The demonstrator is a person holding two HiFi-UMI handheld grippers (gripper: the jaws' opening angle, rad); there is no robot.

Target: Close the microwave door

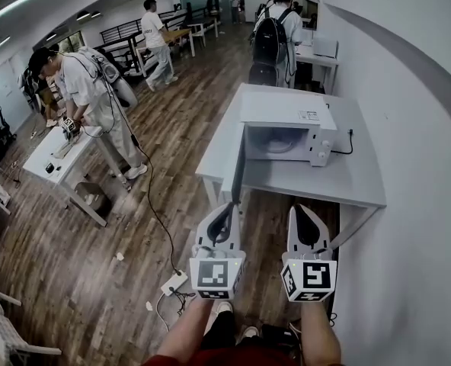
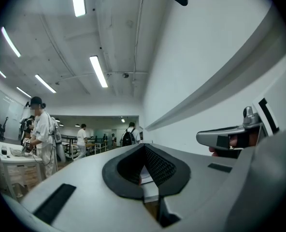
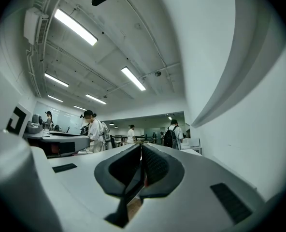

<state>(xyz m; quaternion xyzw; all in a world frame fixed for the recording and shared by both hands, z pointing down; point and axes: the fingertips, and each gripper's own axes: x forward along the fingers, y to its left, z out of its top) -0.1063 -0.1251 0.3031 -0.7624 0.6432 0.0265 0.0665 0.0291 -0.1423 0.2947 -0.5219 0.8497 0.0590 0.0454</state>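
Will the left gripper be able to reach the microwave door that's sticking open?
Probably yes: the left gripper, jaws shut, points toward the open microwave door, and nothing stands between them.

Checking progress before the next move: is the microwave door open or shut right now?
Open. In the head view the door stands swung out from the microwave toward the person, leaving the white cavity exposed.

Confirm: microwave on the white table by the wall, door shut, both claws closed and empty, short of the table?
Wrong on the door. The head view shows the microwave door open, swung out at the microwave's left side with the cavity exposed. The rest holds: it sits on the white table, and the left claw and right claw are closed, empty and short of the table.
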